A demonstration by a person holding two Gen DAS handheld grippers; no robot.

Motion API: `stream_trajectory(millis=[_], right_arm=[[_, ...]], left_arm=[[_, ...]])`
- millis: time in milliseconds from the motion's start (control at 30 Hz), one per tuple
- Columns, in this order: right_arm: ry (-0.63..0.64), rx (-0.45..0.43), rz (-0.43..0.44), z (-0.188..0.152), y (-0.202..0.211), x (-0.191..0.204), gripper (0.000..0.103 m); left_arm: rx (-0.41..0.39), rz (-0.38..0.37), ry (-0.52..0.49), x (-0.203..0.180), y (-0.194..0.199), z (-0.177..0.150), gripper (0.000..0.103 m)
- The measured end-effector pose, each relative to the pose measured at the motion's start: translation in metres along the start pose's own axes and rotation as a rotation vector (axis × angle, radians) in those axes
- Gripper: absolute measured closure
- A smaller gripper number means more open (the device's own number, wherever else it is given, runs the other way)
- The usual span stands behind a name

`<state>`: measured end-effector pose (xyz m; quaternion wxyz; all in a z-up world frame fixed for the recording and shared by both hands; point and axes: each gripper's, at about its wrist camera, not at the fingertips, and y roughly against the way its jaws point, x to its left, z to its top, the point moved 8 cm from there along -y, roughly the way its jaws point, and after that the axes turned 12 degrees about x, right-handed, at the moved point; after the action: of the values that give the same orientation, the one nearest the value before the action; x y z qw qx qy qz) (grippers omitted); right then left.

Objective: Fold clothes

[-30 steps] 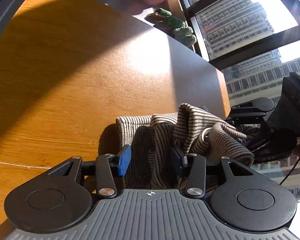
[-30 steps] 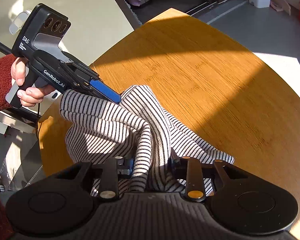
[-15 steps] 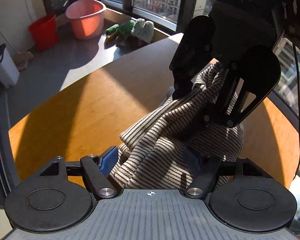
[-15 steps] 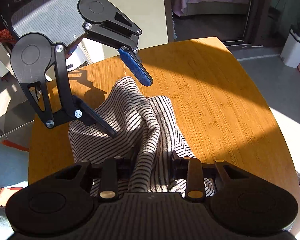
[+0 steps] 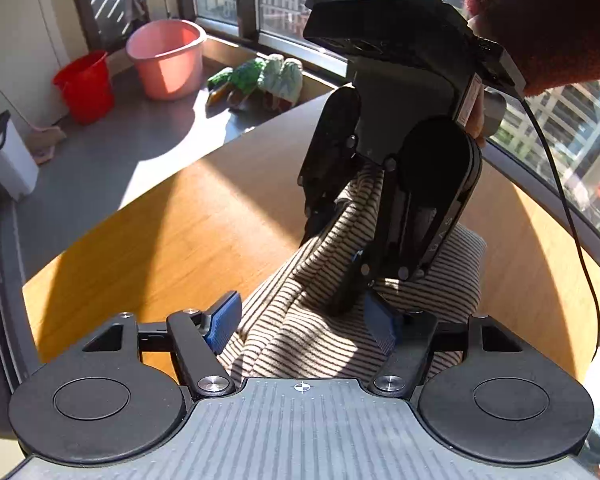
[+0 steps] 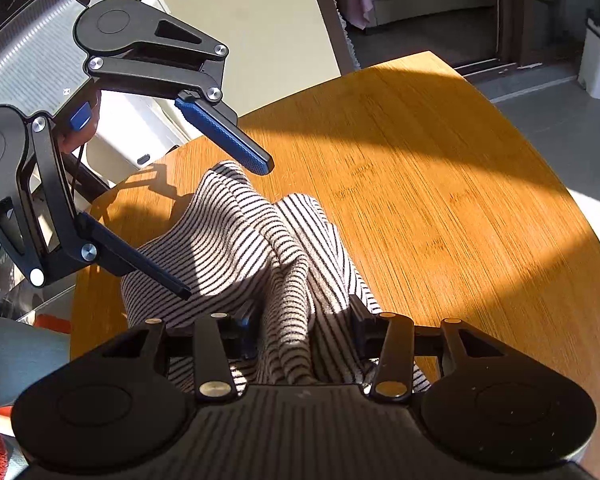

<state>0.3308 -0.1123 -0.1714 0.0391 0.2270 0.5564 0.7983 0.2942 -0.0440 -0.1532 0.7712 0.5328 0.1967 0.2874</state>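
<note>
Both my claws point down at the striped garment (image 6: 236, 240), bunched on the wooden table (image 6: 440, 200). Left claw (image 6: 224, 232): jaws spread wide, having just opened, clear of cloth. Right claw (image 6: 300, 328): jaws just opening, a raised fold between them.

Hard sunlight streams through the windows (image 5: 572, 128), striking the bench (image 6: 440, 184) in bright patches beside deep, sharp-edged shadows. Fisheye lenses bend straight edges near the frame borders; both views are sharp, with slight glare on sunlit wood.
</note>
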Motion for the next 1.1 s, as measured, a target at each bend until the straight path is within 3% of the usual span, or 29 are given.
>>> stream_trajectory(millis=[100, 200, 333, 400, 500, 600, 700, 867, 933, 1000, 1100], right_arm=[[-0.098, -0.026, -0.045, -0.004, 0.015, -0.004, 0.045], [-0.246, -0.143, -0.123, -0.018, 0.055, -0.014, 0.046], [-0.468, -0.253, -0.160, -0.055, 0.095, -0.017, 0.070], [-0.546, -0.308, -0.156, -0.067, 0.102, -0.011, 0.074], [-0.641, -0.332, -0.165, -0.069, 0.089, -0.016, 0.074], [-0.754, -0.288, -0.204, -0.073, 0.052, -0.041, 0.074], [-0.764, -0.281, -0.245, -0.068, 0.035, -0.052, 0.074], [-0.771, -0.278, -0.345, -0.070, 0.053, -0.042, 0.055], [-0.830, -0.340, -0.327, -0.086, 0.076, -0.025, 0.031], [-0.931, -0.397, -0.238, -0.106, 0.087, -0.004, 0.018], [-1.123, -0.395, -0.051, -0.135, 0.063, 0.031, 0.018]], left_arm=[[0.044, 0.060, -0.063, -0.002, -0.026, 0.003, 0.037], [0.032, 0.054, -0.078, -0.004, -0.037, 0.008, 0.036], [0.044, 0.004, -0.023, 0.004, -0.044, 0.009, 0.033], [0.053, -0.033, 0.023, 0.011, -0.048, 0.007, 0.032], [0.059, -0.081, 0.091, 0.020, -0.053, 0.001, 0.027], [0.061, -0.116, 0.154, 0.027, -0.057, -0.003, 0.025], [0.060, -0.127, 0.190, 0.031, -0.058, -0.005, 0.024], [0.072, -0.147, 0.238, 0.037, -0.061, -0.008, 0.015], [0.071, -0.155, 0.259, 0.040, -0.063, -0.009, 0.014], [0.067, -0.153, 0.278, 0.041, -0.063, -0.011, 0.012], [0.060, -0.150, 0.304, 0.042, -0.061, -0.014, 0.010]])
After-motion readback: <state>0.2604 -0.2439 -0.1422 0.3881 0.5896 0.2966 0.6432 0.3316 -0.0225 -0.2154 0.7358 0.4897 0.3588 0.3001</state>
